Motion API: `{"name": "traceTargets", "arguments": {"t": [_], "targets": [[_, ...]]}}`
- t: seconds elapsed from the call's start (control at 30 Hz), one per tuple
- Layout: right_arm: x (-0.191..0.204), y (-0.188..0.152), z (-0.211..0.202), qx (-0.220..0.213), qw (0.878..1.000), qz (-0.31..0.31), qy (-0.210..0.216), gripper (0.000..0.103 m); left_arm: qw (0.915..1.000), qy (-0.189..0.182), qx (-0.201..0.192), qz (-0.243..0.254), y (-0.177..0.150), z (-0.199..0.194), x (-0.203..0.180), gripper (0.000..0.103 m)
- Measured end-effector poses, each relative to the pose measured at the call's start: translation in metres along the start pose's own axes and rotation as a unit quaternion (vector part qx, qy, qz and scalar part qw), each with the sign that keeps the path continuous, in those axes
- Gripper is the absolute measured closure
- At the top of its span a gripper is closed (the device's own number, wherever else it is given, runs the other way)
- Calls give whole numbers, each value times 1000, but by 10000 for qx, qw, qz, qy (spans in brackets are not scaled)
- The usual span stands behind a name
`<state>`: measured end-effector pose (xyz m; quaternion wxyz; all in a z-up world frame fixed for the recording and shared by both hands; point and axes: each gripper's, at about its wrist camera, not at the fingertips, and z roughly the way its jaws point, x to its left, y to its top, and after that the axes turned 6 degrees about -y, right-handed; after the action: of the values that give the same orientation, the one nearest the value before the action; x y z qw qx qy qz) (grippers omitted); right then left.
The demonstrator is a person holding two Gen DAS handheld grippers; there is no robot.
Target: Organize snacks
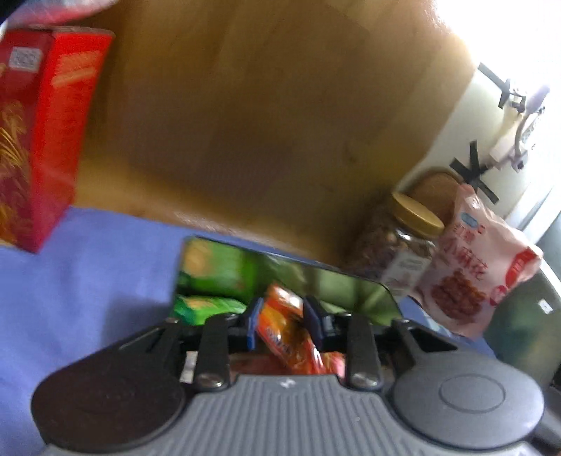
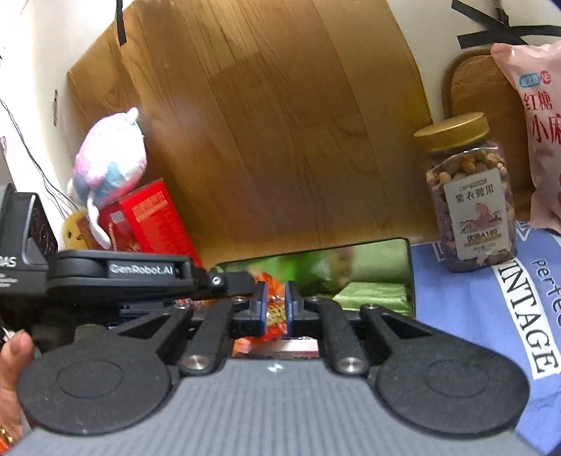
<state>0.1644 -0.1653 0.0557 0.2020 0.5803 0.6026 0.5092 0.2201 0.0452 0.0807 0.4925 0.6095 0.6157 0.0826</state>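
A wood board [image 2: 280, 122] leans upright against the white wall [image 2: 52, 45], a smaller rounded board [image 2: 473, 87] beside it at right. Black tape [image 2: 491, 28] is stuck on the wall. A blue cloth [image 2: 473, 305] with white lettering covers the table. At left, a pastel plush toy [image 2: 108, 161] rests above a yellow one [image 2: 73, 235]
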Motion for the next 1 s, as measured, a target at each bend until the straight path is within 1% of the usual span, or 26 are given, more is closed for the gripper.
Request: {"name": "traceTargets", "arguments": {"t": [0.07,0.13,0.2,0.23,0.3,0.4,0.43,0.5,0.57,0.67,0.7,0.73,0.77,0.8,0.83,0.87,0.93,1.0], "targets": [[-7,-3,-10,-110,9997,192,95,87,9994,94,-341,-8,1,-19,6,66],[-15,-10,-22,-171,9987,455,159,86,9986,94,-525,-64,-1,-40,10,66],[-21,-22,-36,-194,9968,747,231,86,9981,150,-602,-11,-9,-58,8,66],[-23,-28,-44,-193,9956,869,285,86,9979,253,-589,89,-16,-67,5,66],[-24,-43,-61,-172,9942,1029,255,84,9966,501,-548,362,-32,-77,-9,66],[-21,-66,-85,-112,9934,1142,64,76,9927,812,-483,755,-65,-97,-25,66],[-20,-74,-93,-81,9933,1154,26,75,9914,901,-427,845,-79,-101,-32,66],[-15,-88,-105,40,9940,1095,-64,74,9894,1039,-248,982,-99,-105,-41,61],[-8,-98,-114,165,9956,908,-154,72,9875,1145,-51,1086,-118,-106,-48,57],[1,-112,-129,211,9973,634,-320,63,9836,1363,147,1175,-142,-109,-55,51],[2,-117,-134,230,9972,620,-352,54,9826,1440,178,1158,-147,-110,-56,46],[1,-121,-139,253,9969,647,-372,50,9820,1508,199,1123,-151,-112,-58,41],[0,-123,-143,270,9964,693,-400,44,9814,1556,206,1102,-152,-113,-58,29],[0,-125,-147,287,9959,738,-437,38,9805,1614,197,1103,-155,-115,-60,7],[0,-127,-150,293,9956,757,-465,31,9786,1700,149,1150,-158,-118,-63,0],[0,-128,-153,294,9954,766,-500,27,9758,1800,85,1236,-160,-121,-67,0],[1,-130,-159,277,9947,798,-582,14,9688,2004,49,1457,-165,-123,-75,0],[3,-132,-163,260,9947,820,-565,12,9659,2098,95,1512,-166,-124,-80,0]]}}
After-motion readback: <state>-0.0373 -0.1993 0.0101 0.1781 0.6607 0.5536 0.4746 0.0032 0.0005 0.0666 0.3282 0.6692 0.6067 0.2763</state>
